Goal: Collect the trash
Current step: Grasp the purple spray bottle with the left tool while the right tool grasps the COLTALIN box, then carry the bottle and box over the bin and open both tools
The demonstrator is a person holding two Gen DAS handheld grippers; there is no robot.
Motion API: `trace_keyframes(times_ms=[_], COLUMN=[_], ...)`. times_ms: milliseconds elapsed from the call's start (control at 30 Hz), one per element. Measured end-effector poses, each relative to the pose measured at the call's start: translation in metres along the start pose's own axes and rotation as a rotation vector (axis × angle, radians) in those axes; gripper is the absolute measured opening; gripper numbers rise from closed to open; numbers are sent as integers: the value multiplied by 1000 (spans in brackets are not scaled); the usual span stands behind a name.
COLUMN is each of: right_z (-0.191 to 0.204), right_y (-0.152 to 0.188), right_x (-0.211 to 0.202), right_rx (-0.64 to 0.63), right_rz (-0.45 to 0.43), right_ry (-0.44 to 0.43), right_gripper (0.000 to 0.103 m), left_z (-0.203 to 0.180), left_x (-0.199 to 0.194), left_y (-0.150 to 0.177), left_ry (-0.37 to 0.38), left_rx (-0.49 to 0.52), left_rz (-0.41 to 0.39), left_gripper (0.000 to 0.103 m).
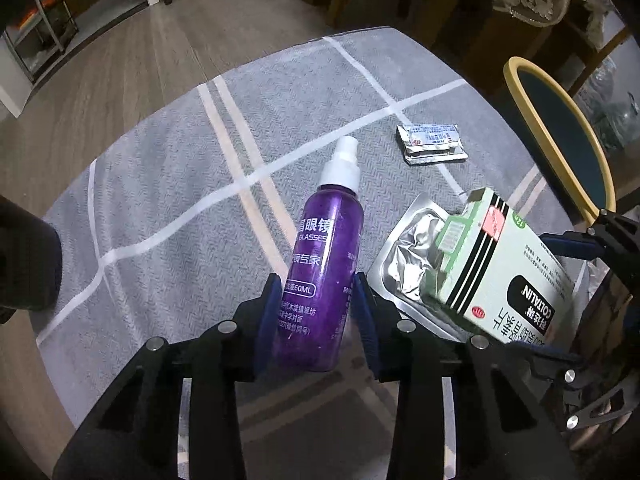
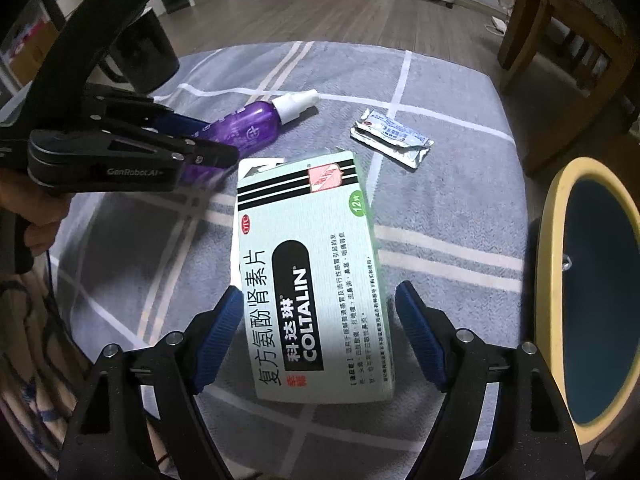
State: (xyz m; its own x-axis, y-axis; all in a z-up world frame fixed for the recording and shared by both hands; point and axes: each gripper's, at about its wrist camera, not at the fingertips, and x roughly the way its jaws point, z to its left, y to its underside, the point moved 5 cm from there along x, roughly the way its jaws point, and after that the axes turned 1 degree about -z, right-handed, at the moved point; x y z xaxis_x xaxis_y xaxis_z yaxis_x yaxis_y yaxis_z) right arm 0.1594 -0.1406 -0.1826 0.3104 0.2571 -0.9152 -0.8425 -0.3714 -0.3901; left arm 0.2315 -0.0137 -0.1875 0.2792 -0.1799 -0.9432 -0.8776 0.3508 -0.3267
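Left tongs [image 1: 316,308] pinch the bottle [image 1: 322,264] near the cloth's [image 1: 160,184] near edge; sachets [image 1: 432,144] lie untouched toward the far right corner.

Right tongs [image 2: 320,340] gape around the box [image 2: 316,280], right pad clear; bin [image 2: 592,280] waits beside the right edge. Judging so, 3 items remain uncollected.

Wood-plank floor [image 1: 132,64], grey checked cloth [image 1: 168,184], possibly wooden chair [image 2: 568,52].

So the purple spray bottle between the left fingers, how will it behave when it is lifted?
The purple spray bottle lies on its side, round, so it may roll if nudged. Its plastic looks smooth, possibly slippery in the left gripper. Marked 60ML, it is probably light.
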Motion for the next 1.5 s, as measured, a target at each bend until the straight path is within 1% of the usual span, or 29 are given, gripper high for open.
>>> trace_keyframes(times_ms=[100, 167, 267, 300, 333, 367, 467, 567, 767, 900, 933, 1000, 1067, 1233, 1333, 1500], right_z=[1, 1, 0, 0, 0, 1, 2, 4, 0, 0, 0, 1, 0, -4, -11, -34], right_y=[0, 1, 1, 1, 0, 0, 0, 0, 2, 4, 5, 7, 9, 10, 10, 11], right_x=[0, 0, 0, 0, 0, 0, -1, -2, -1, 3, 4, 6, 6, -7, -19, -42], right_rx=[-18, -24, -28, -30, -33, -36, -48, -54, -51, -55, -58, -65, -63, -45, -17, 68], right_rz=[-2, -5, -4, -4, -5, -5, -9, -13, -4, 14, 19, 29, 32, -25, -76, -157], right_ry=[21, 34, 42, 43, 43, 46, 49, 48, 49, 52, 53, 52, 47, 27, 14, 6], right_gripper=[83, 85, 87, 87, 87, 87, 87, 87, 87, 87, 86, 74, 72, 71, 71, 71], left_z=[-4, -7, -12, -12, -11, -10, 2, 5, 10, 2, 0, 4, -1, -6, -8, -15], left_x=[5, 7, 9, 9, 9, 8, 3, 0, -12, -19, -23, -29, -35, -35, -38, -52], left_y=[-5, -6, -10, -10, -10, -10, -6, -2, 11, 16, 18, 25, 26, 27, 26, 23], left_ry=[-22, -35, -35, -31, -26, -17, 0, 0, 30, 38, 40, 45, 47, 47, 55, 73], left_rx=[11, 26, 26, 21, 12, -2, -42, -62, -114, -132, -139, -148, -153, -161, -179, -203], left_rz=[8, 5, 3, 3, 1, 0, 0, -2, -28, -55, -64, -78, -86, -83, -110, -166], left_gripper=[37, 40, 41, 40, 35, 35, 34, 34, 33, 33, 32, 32, 32, 32, 32, 31])
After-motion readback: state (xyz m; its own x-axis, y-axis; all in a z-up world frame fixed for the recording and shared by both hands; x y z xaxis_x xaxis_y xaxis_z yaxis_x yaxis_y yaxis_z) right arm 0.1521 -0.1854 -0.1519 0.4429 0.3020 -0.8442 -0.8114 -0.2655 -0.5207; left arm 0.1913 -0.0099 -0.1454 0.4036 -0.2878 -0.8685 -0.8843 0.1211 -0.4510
